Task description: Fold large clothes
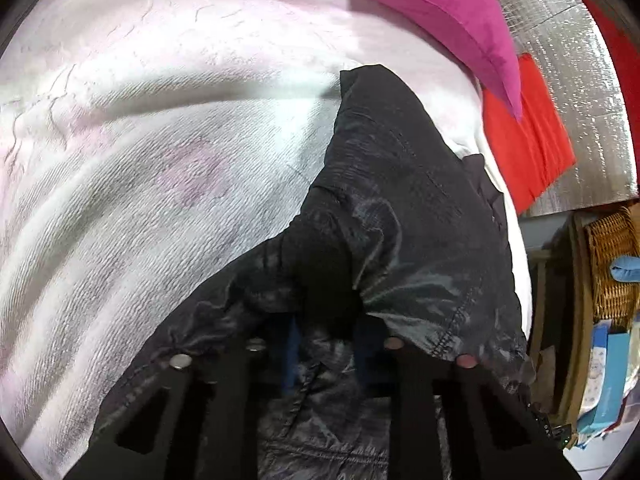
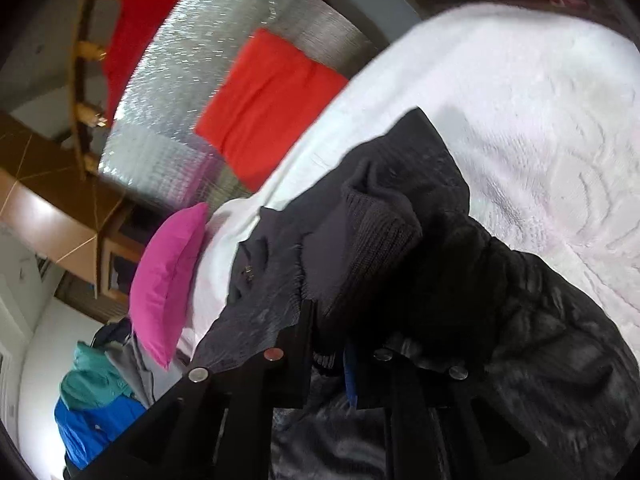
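Black jacket (image 1: 408, 208) spread over a pale pink blanket (image 1: 140, 140), crumpled, one part reaching up toward the pillow (image 1: 436, 12).

Left gripper (image 1: 326, 344) low over the jacket, jaws nearly together, pinching a fold of the shiny black fabric; cloth bunched up and raised around the fingers (image 1: 416, 384).

Right gripper (image 2: 330, 354) also on the jacket (image 2: 400, 240), jaws pressed almost closed on the fabric just beside the ribbed knit collar (image 2: 384, 224). Small blue patch visible between the jaws, nature unclear.

Pink pillow (image 2: 164, 280) at the blanket (image 2: 540, 120) edge. Red cloth (image 2: 268, 104) behind it, flat on a silver sheet (image 2: 168, 100). Wicker basket (image 1: 612, 264) at the side in the left wrist view. Teal and blue clothes (image 2: 92, 400) in a heap beyond the pillow in the right wrist view.
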{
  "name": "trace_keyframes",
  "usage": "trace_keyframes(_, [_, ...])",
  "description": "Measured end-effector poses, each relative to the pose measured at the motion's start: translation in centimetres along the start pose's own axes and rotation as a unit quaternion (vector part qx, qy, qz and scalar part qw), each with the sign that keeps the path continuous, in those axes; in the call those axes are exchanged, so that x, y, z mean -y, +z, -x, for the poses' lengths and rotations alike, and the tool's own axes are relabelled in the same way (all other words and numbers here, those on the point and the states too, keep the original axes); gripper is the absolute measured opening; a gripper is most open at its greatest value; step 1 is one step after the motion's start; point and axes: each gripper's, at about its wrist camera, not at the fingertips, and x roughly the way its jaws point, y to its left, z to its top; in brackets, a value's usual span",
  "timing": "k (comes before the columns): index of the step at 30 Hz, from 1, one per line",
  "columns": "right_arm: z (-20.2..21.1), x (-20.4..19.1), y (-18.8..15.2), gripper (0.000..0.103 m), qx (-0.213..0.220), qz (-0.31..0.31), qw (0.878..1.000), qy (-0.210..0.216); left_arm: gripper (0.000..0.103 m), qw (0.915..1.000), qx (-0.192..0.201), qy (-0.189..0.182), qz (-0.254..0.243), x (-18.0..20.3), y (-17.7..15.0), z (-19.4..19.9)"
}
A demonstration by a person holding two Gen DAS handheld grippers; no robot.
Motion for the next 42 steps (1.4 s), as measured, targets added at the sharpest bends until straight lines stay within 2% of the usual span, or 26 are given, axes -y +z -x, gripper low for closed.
trace_keyframes(2, [1.1,-0.5,-0.5,0.014,0.002,0.016,1.0,-0.002,0.014,0.9998,0.005,0.0,-0.017,0.2,-0.8,0.5])
trace_keyframes(6, [3.0,0.4,-1.5,0.014,0.005,0.024,1.0,-0.005,0.014,0.9968,0.021,0.018,-0.075,1.6,-2.9,1.7])
trace_keyframes(8, [2.4,1.9,-1.8,0.014,-0.008,0.023,0.999,-0.029,0.015,0.9951,0.014,0.032,-0.092,2.2,-3.2,1.2])
trace_keyframes(10, [1.1,3.4,-2.1,0.014,-0.038,0.006,0.999,-0.034,0.02,0.9928,0.003,0.055,-0.106,2.6,-3.2,0.4])
trace_keyframes(12, [1.3,4.0,-1.8,0.017,-0.043,-0.014,0.999,-0.013,0.024,0.9919,0.001,0.056,-0.114,2.9,-2.8,0.3])
trace_keyframes(14, [1.8,3.6,-1.4,0.021,-0.049,-0.008,0.999,-0.01,0.031,0.9896,0.005,0.065,-0.128,3.3,-2.9,1.2])
trace_keyframes(16, [2.5,3.2,-1.2,0.022,-0.049,0.011,0.999,-0.016,0.034,0.9844,0.006,0.086,-0.153,3.5,-3.5,2.4])
trace_keyframes(18, [3.4,2.7,-1.0,0.022,-0.045,0.039,0.998,-0.018,0.037,0.9768,0.012,0.092,-0.193,3.8,-4.4,4.2])
trace_keyframes(22, [5.3,2.8,-0.1,0.027,-0.021,0.063,0.997,-0.035,0.041,0.9582,0.062,0.122,-0.252,5.5,-4.1,6.6])
trace_keyframes(23, [5.7,3.0,0.3,0.029,-0.009,0.065,0.997,-0.042,0.046,0.9546,0.08,0.129,-0.256,6.2,-3.5,7.3])
trace_keyframes(24, [5.8,3.2,0.8,0.042,0.001,0.063,0.997,-0.047,0.056,0.9531,0.09,0.133,-0.257,6.6,-2.9,7.3])
trace_keyframes(25, [5.7,3.5,1.3,0.068,0.006,0.057,0.997,-0.053,0.059,0.9514,0.103,0.139,-0.254,7.1,-1.9,7.2])
trace_keyframes(26, [5.9,3.8,1.6,0.078,0.013,0.052,0.997,-0.059,0.061,0.9501,0.112,0.143,-0.253,7.3,-1.3,7.3])
trace_keyframes(27, [5.7,4.0,2.0,0.081,0.025,0.047,0.997,-0.064,0.061,0.9456,0.125,0.157,-0.256,7.8,-0.4,6.7])
trace_keyframes(29, [4.4,4.2,2.9,0.081,0.02,0.054,0.995,-0.082,0.061,0.9373,0.131,0.182,-0.267,8.3,0.7,5.1])
trace_keyframes(32, [1.6,4.7,3.7,0.078,-0.016,0.067,0.992,-0.109,0.061,0.9258,0.111,0.222,-0.286,8.8,1.7,1.3])
trace_keyframes(34, [0.6,4.0,3.5,0.053,-0.028,0.103,0.987,-0.122,0.061,0.9189,0.094,0.241,-0.297,8.7,1.4,-0.4])
trace_keyframes(35, [0.1,2.9,3.1,0.049,-0.03,0.147,0.979,-0.14,0.061,0.9158,0.094,0.245,-0.304,8.7,1.2,-1.0])
trace_keyframes(36, [0.1,2.2,2.9,0.033,-0.027,0.173,0.974,-0.147,0.061,0.9127,0.097,0.249,-0.309,8.8,1.0,-1.4])
trace_keyframes(39, [0.2,0.0,2.8,0.028,-0.013,0.236,0.957,-0.17,0.061,0.9051,0.11,0.253,-0.323,8.8,0.2,-1.0])
trace_keyframes(42, [1.3,-1.1,3.5,0.024,0.03,0.243,0.958,-0.152,0.061,0.897,0.125,0.254,-0.34,9.1,-0.5,-1.2])
